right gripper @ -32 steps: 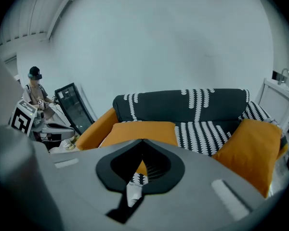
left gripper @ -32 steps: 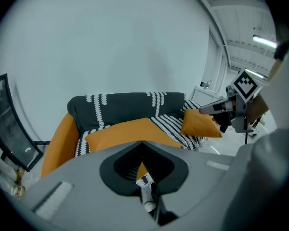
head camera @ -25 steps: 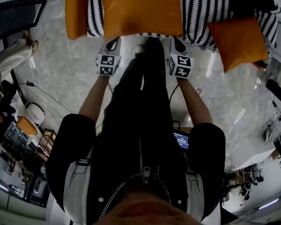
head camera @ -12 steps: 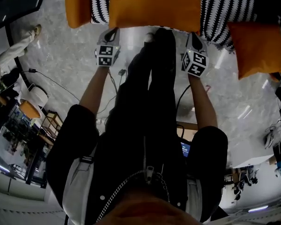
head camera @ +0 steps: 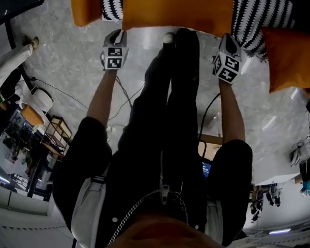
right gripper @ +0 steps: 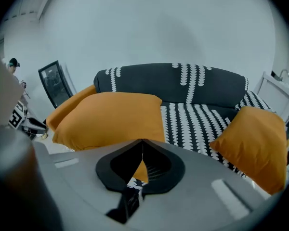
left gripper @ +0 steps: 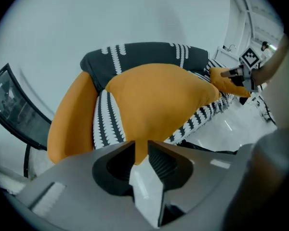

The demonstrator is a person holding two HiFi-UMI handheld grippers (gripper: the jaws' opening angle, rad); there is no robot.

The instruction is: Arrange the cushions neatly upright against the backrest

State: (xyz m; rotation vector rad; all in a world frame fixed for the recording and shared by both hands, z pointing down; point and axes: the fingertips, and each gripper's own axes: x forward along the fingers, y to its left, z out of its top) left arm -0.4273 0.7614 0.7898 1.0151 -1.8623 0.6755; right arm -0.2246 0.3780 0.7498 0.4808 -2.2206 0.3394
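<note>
Basically a two-corner carry: the person has the big orange cushion (head camera: 175, 4) by its two near corners, one gripper each, so it stays spread wide and square to the sofa (right gripper: 202, 119) instead of folding.

Right gripper (right gripper: 142, 143): jaws closed tight, a tab of orange fabric pinched between them. That corner is the anchor.

Left gripper (left gripper: 141, 144): jaws opening, a narrow gap. The cushion's corner tip sits in the gap, but the pads look to be coming off it. Probable reason: letting that side go, or re-gripping, while the right side holds position.

Cushion location: at the sofa's front, left-of-centre, between the person and the dark backrest (right gripper: 183, 83). It is not against the backrest. Whether its far edge rests on the striped seat can't be told.

Second orange cushion (right gripper: 253, 143) leans at the right end of the seat, also short of the backrest. An orange piece at the left end (left gripper: 70, 114) is either a cushion or an arm pad; unclear.

Judgement: placement step in progress, task early, and neither cushion is upright at the back yet. Risk: with one corner free the cushion swings or sags off the seat edge toward the floor (head camera: 67, 61).
</note>
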